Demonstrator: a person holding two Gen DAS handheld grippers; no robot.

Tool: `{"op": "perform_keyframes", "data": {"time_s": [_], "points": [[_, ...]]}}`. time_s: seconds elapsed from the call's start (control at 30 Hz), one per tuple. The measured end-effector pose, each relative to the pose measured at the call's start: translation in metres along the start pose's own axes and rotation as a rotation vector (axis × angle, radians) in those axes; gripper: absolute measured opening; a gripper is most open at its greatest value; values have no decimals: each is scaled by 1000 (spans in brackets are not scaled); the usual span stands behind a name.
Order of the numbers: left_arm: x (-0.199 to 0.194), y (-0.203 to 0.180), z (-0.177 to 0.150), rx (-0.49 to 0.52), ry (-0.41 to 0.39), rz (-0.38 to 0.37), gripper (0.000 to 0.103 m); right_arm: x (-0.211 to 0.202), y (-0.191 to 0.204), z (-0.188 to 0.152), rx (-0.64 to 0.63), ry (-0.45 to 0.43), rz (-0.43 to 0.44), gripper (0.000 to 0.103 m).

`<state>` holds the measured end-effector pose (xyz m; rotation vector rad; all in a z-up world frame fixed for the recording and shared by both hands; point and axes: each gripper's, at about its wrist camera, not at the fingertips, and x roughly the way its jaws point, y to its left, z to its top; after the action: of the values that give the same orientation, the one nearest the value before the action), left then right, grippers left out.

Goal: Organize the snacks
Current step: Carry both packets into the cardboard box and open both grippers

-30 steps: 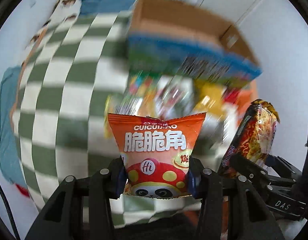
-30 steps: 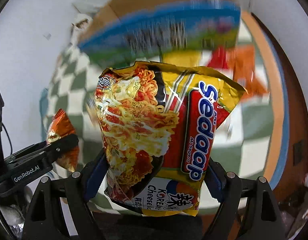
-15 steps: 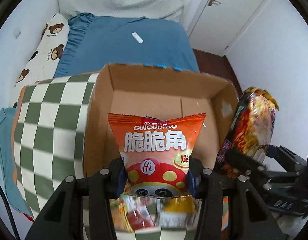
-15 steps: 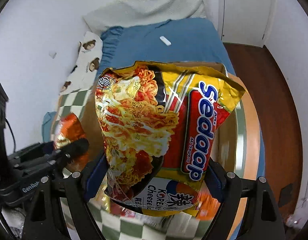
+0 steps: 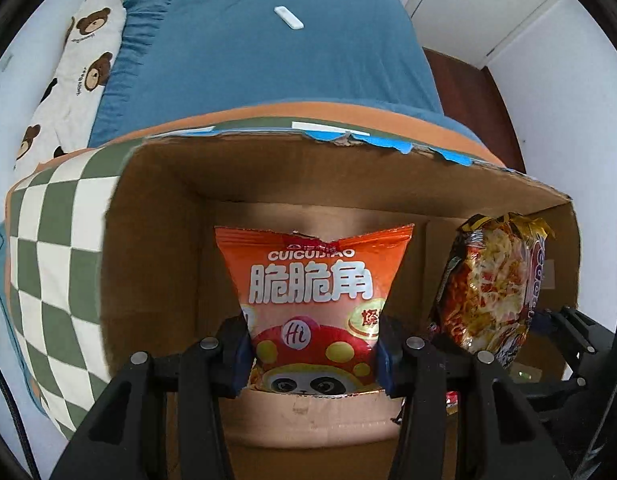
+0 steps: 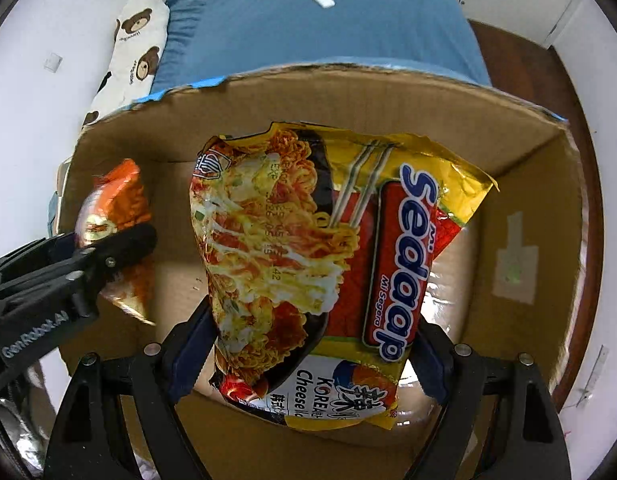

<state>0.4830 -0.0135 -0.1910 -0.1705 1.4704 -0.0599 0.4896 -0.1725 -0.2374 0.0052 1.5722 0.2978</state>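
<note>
My left gripper (image 5: 312, 354) is shut on an orange snack bag (image 5: 312, 280) with white characters and a panda. It hangs upright over the inside of an open cardboard box (image 5: 156, 240). My right gripper (image 6: 308, 356) is shut on a yellow and red Sedaap noodle packet (image 6: 308, 248), held above the same box (image 6: 528, 184). In the left wrist view the noodle packet (image 5: 488, 280) shows at the right. The orange bag (image 6: 116, 220) and the left gripper (image 6: 108, 252) appear at the left of the right wrist view. The box floor looks bare.
The box stands on a green and white checked cloth (image 5: 56, 248) with an orange border. Beyond it lies a bed with a blue sheet (image 5: 268, 52), a small white remote (image 5: 288, 23) and a bear-print pillow (image 5: 72, 64). White walls and a door surround it.
Both grippers have travelled with their bags from above the snack pile, over the box's near wall, to above the box's inside. The snack pile has dropped out of sight.
</note>
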Motion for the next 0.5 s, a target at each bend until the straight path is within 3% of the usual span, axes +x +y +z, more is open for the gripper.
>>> {"op": "perform_keyframes", "data": {"time_s": [0.13, 0.17, 0.2, 0.27, 0.5], "points": [[10, -3, 9, 18, 36, 28, 47, 15, 7, 11, -3, 40, 0, 89], [12, -2, 11, 13, 29, 34, 53, 21, 3, 13, 11, 56, 7, 93], [12, -2, 12, 8, 22, 34, 71, 26, 1, 23, 23, 60, 10, 98], [10, 0, 14, -5, 17, 39, 94, 21, 3, 21, 33, 55, 9, 98], [-6, 6, 3, -18, -30, 38, 94, -2, 2, 1, 26, 32, -14, 98]]}}
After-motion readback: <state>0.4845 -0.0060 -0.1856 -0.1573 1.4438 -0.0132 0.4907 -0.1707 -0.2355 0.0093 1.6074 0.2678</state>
